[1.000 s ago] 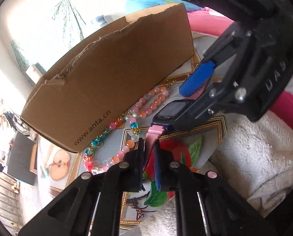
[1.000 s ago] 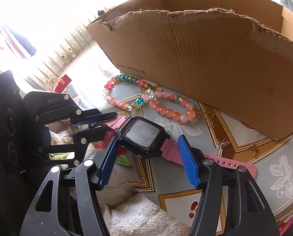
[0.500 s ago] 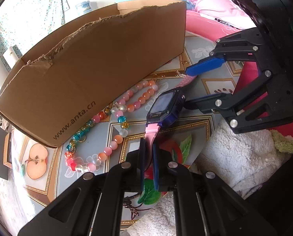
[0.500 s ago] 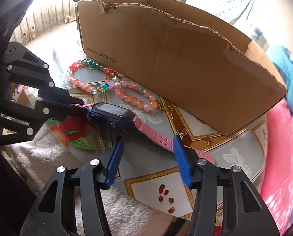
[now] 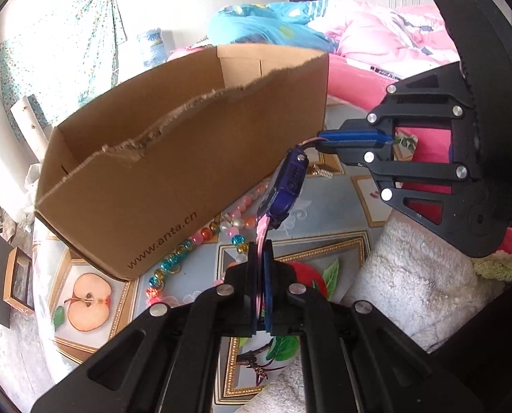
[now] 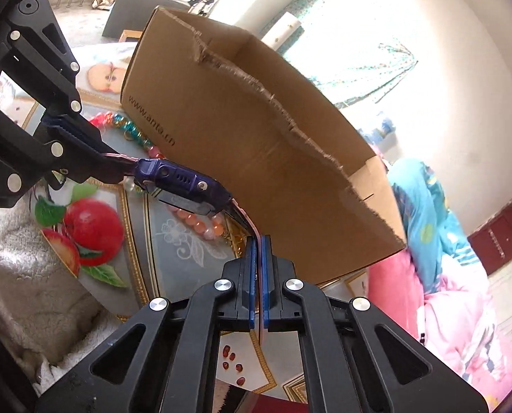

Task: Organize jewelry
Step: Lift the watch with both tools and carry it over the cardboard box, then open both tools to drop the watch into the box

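Change: right gripper (image 6: 258,247), spread apart half a second earlier, had clamped the strap, lifting the watch.
Left gripper (image 5: 261,251): pinched tight on the other strap end.
Watch (image 5: 283,186): purple case, pink strap, strung between both fingertips, tilted on edge.
Beyond: bead bracelets (image 5: 201,241) lay below; cardboard box (image 5: 187,172) just behind.

A home bedroom: behind the cardboard box (image 5: 187,158) lies a bed with pink and blue bedding (image 5: 359,31), beside floral curtains (image 5: 60,51).
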Tool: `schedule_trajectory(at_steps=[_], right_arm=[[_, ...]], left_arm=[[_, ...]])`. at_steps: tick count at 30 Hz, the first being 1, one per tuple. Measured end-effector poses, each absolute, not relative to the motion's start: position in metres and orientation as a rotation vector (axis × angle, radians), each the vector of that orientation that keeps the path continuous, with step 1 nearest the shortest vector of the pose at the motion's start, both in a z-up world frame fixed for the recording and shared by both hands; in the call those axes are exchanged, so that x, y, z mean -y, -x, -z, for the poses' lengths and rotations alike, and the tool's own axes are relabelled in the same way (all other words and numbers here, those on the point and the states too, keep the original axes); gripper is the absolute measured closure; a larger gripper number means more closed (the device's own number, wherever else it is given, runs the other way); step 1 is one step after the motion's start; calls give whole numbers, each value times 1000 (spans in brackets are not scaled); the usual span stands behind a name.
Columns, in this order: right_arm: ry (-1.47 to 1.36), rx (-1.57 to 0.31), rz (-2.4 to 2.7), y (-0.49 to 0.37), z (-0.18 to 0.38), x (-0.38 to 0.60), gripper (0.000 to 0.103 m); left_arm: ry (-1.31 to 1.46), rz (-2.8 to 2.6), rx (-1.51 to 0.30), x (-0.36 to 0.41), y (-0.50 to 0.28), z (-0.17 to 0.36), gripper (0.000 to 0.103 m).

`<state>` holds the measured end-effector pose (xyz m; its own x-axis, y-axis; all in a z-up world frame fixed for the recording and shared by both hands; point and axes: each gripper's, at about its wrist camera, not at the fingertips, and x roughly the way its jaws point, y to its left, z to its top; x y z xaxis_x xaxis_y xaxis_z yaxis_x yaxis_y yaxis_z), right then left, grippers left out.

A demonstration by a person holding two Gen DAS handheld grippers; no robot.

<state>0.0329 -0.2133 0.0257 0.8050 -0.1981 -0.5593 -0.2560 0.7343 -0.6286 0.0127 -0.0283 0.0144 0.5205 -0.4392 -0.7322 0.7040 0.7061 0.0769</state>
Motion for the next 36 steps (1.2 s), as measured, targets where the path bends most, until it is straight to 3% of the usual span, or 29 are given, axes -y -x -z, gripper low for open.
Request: schedule_trajectory(at_steps=[9,14,24,29,36], right_arm=[[551,-596,-25,-64,-139,213,102],[362,-772,-137,-148,-149,204,102],[86,-1315,-242,-250,-54,182,102],[50,-1480,-268,-274,-19,184,99],[46,-1468,-218,-286,-20,191,94]], left_arm=[[-334,747,-551,-13,-39,-115,100],[-264,768,-712,-9,-102,-124,100],[-307,668,-1124,16,-243,-63,100],[-402,604,-1190,24,-263,-40,95],[-404,567,-1074,16,-257,-58,62]])
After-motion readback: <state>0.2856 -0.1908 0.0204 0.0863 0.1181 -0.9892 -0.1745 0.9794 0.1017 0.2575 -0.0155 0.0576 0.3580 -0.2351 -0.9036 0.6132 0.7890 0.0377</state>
